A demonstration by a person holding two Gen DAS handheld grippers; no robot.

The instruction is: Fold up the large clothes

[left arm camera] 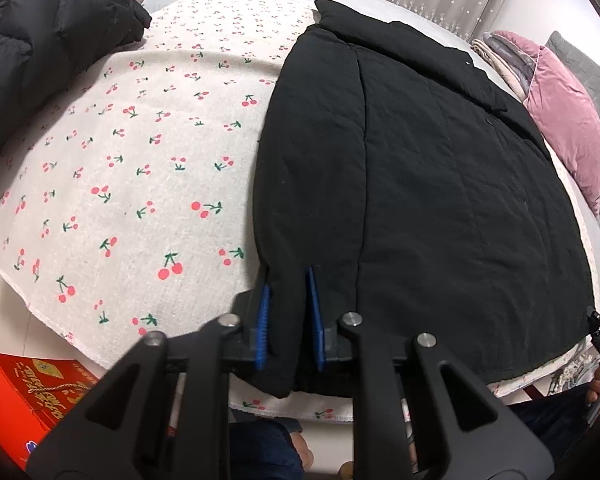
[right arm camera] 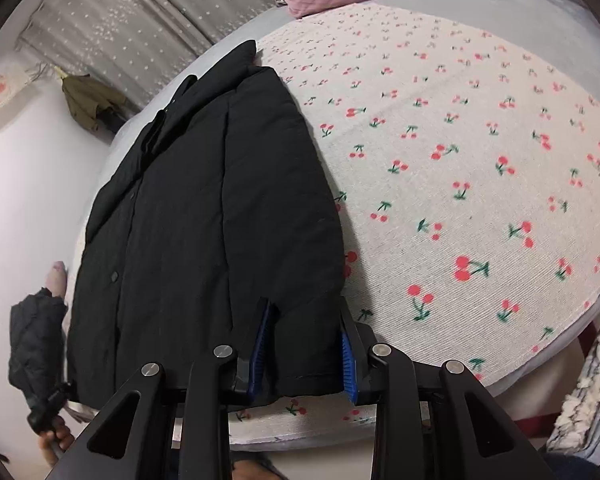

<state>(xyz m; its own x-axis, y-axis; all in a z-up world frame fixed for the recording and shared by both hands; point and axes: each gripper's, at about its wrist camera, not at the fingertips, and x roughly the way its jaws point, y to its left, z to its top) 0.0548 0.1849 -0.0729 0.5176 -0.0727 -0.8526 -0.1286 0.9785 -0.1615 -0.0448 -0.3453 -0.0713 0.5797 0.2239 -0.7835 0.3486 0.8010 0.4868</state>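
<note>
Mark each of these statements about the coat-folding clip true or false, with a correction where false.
1. The black coat lies on a cherry-print blanket. True.
2. The left hand-held gripper has the coat's hem corner between its fingers. True.
3. The right hand-held gripper hovers away from the coat. False: its fingers straddle the other hem corner.
4. A pink pillow lies on the bed. True.
5. The coat is folded into a small square. False: it lies full length.
</note>
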